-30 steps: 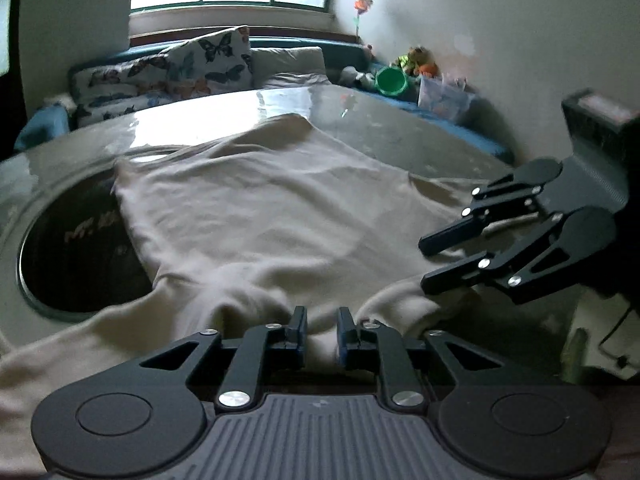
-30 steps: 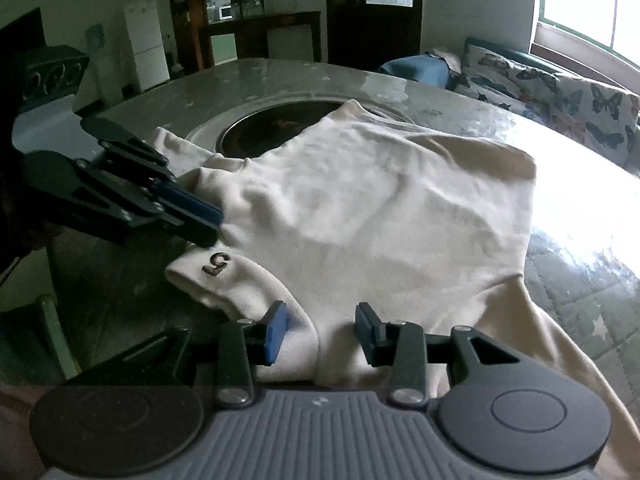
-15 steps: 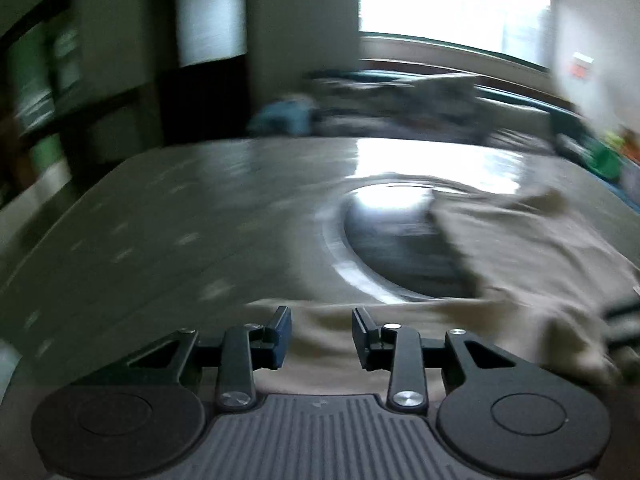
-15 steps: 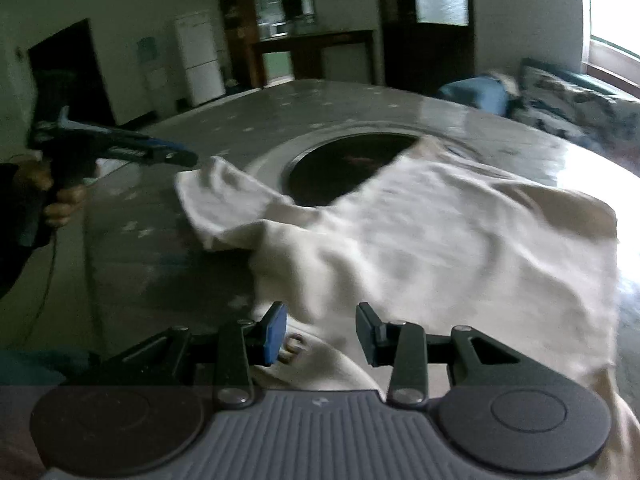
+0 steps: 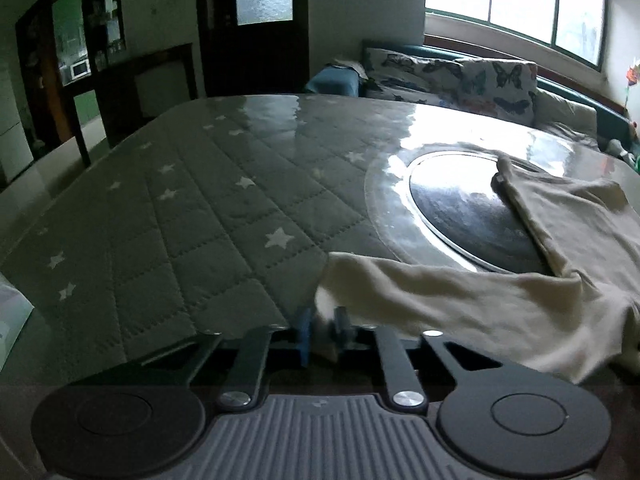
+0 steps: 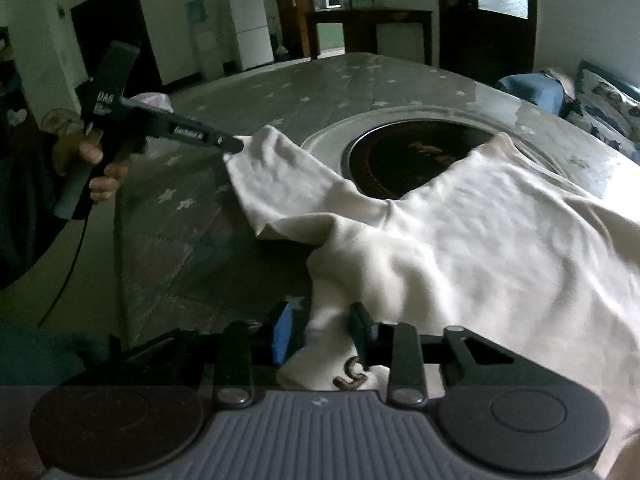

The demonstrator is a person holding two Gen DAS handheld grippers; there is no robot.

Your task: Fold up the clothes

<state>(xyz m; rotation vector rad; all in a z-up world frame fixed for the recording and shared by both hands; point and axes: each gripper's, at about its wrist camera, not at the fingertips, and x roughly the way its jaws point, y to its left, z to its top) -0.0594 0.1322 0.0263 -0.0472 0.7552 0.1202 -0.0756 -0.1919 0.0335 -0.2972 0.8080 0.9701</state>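
Since a second ago the left hand-held gripper (image 5: 323, 326) swung from the shirt's middle out to its sleeve end and has just clamped down on it, sleeve now pulled out over the grey star-quilted counter (image 5: 192, 216). Right hand-held gripper (image 6: 320, 330) has just been closing, with a fold of the cream cotton T-shirt (image 6: 480, 248) between its jaws near the brown "5" mark (image 6: 352, 376); pads not clearly pressing it. T-shirt lies spread on the counter, partly covering the round black inset plate (image 6: 408, 152).

Shirt (image 6: 460, 248) lies on table (image 5: 192, 216), partly over round inset (image 5: 460, 208)
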